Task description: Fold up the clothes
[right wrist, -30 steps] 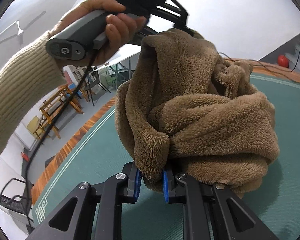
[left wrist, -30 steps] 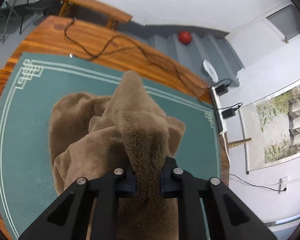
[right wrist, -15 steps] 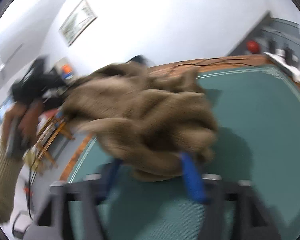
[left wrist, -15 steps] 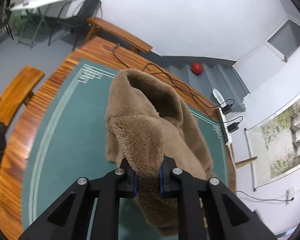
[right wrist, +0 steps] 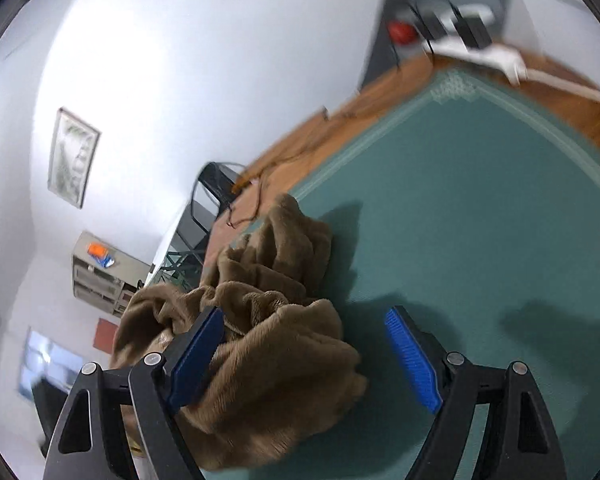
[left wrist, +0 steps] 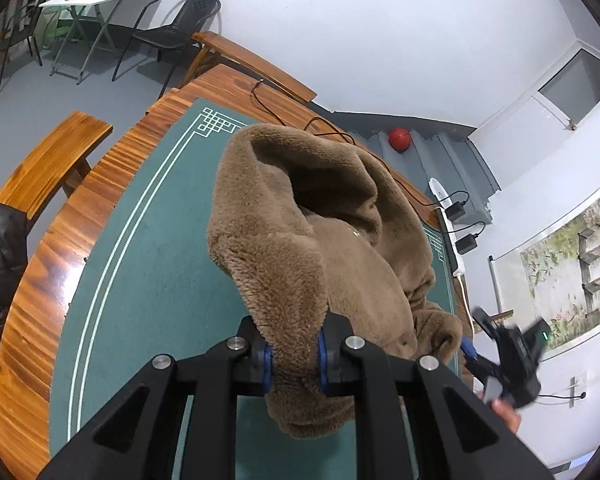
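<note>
Brown fleece garment point(left wrist: 332, 240) bunched, lifted; left gripper point(left wrist: 294, 364) pinching edge; right gripper point(right wrist: 304, 356) spread wide, holding nothing

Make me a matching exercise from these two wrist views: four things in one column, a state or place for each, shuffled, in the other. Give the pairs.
Things:
1. left gripper
2. right gripper
3. red ball
4. black jacket

States or places:
A. draped over a wooden bench
B. jaws wide apart
C. clamped on the brown fleece garment
D. on the floor by the wall

Pairs: 1-C, 2-B, 3-D, 4-A
</note>
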A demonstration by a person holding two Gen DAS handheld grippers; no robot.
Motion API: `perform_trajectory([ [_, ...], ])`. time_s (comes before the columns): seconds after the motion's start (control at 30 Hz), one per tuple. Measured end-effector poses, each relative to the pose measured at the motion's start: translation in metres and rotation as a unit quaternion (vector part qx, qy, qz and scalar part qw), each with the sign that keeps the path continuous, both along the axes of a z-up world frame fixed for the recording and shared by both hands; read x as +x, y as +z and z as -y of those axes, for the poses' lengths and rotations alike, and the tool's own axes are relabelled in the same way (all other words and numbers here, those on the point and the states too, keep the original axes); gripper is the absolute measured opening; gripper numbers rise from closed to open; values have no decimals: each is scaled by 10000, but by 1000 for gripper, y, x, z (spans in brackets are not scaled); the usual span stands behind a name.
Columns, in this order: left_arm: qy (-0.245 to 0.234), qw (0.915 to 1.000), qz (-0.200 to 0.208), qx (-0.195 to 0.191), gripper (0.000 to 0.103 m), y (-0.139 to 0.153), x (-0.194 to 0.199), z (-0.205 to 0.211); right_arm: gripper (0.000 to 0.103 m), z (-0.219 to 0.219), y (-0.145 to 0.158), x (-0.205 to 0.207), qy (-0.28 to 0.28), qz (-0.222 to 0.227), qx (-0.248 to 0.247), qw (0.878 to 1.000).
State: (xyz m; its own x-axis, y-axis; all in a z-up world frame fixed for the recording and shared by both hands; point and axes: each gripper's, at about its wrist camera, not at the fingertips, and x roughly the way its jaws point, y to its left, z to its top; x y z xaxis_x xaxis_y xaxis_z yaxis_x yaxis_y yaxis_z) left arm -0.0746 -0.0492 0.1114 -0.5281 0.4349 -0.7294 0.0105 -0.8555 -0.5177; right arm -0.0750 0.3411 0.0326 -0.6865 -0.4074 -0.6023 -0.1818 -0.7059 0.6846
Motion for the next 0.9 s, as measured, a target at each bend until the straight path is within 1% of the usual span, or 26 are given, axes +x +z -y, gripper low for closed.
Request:
perform_trajectory([
  [0.03,-11,10000,-6,18,17,0,3,-1,85,3,-2,-5,18,55,1,10000],
  [0.13,-19,9999,14,132,17,-3,9,0,85,30,5,-21,230,229,498,9982],
  [0.17,-15,9999,21,164,17,-4,11,1,85,38,-3,-24,289,272,587,9975],
  [0.27,-23,9997,45,241,17,-6,18,3,85,54,-26,-35,430,673,963,9921],
  [0.33,-26,9996,38,274,17,-8,23,7,85,56,-39,-30,443,904,964,9902],
  [0.4,-21,9996,19,263,17,-8,26,12,82,56,-50,-17,527,1000,748,9908],
  [0.43,-25,9997,21,253,17,-10,27,14,71,57,-55,-11,568,1047,641,9908],
  [0.47,-30,9997,22,243,17,-11,28,16,55,57,-61,-4,610,1095,533,9907],
  [0.5,-50,9996,47,275,17,-13,28,18,49,57,-66,3,647,1146,419,9904],
  [0.53,-63,9995,65,288,17,-15,28,19,36,57,-73,10,652,1218,276,9900],
  [0.57,-86,9995,86,289,17,-17,27,18,30,58,-79,17,656,1248,211,9898],
  [0.63,-142,9994,122,288,17,-22,26,17,26,59,-87,30,647,1252,211,9898],
  [0.67,-177,9993,144,291,17,-24,25,17,24,59,-90,36,622,1247,110,9902],
  [0.73,-229,9990,196,320,17,-30,24,18,22,55,-94,47,552,1165,-268,9913],
  [0.8,-263,9986,254,373,17,-35,22,19,21,50,-94,58,483,990,-727,9913],
  [0.9,-270,9984,317,385,17,-41,22,22,21,45,-88,71,433,757,-1397,9863],
])
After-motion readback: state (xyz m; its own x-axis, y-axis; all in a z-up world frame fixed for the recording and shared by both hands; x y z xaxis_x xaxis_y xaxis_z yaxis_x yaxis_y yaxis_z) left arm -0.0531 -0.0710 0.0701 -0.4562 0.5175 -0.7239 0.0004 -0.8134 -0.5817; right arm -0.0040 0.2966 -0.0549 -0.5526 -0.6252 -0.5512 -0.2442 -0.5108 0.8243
